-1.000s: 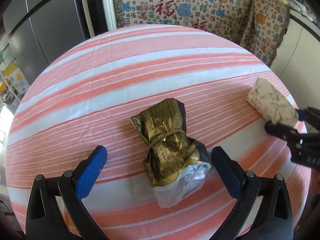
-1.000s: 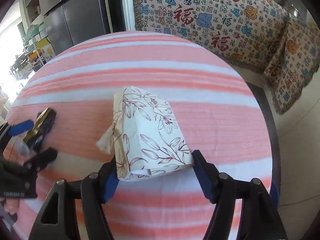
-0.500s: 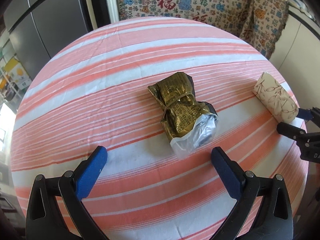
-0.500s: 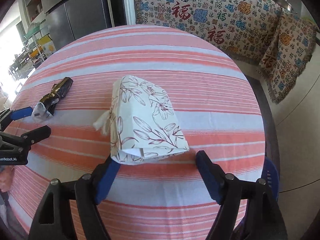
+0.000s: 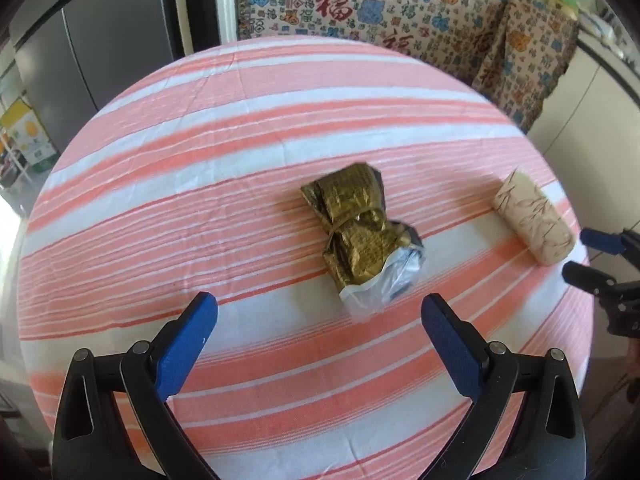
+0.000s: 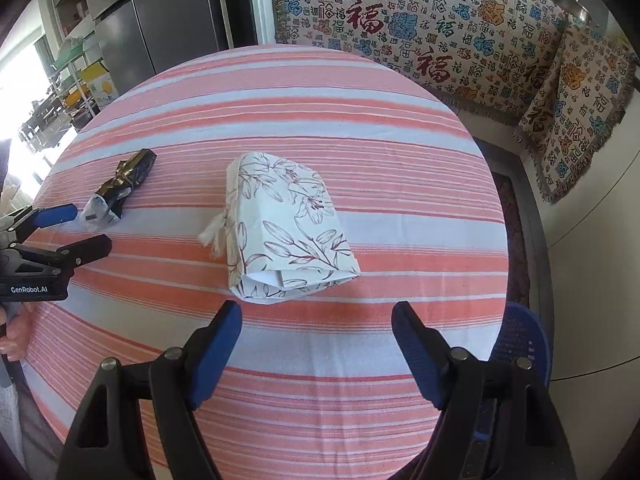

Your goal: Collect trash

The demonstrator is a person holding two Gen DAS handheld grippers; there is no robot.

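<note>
gold wrapper: crumpled gold foil, tied at its waist, clear plastic end toward me; lies flat just ahead of my left claw.
floral packet: white, leaf-printed (tissue tuft at its side), lying just ahead of my right claw.

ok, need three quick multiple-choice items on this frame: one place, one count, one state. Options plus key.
1. Where does the gold foil packet lie?
A. on the striped tablecloth, ahead of the left hand-held gripper
B. on the floor
C. in the blue basket

2. How many loose items lie on the tablecloth?
A. one
B. two
C. four

3. How does the right hand-held gripper stand to the floral tissue pack?
A. shut on it
B. open, the pack lying clear beyond its fingertips
C. lifting it

Key: 1 A, the packet rests on the cloth beyond the blue pads. 2 B, only the packet and the tissue pack show. 3 B, the jaws have just been opening and nothing sits between them.
</note>
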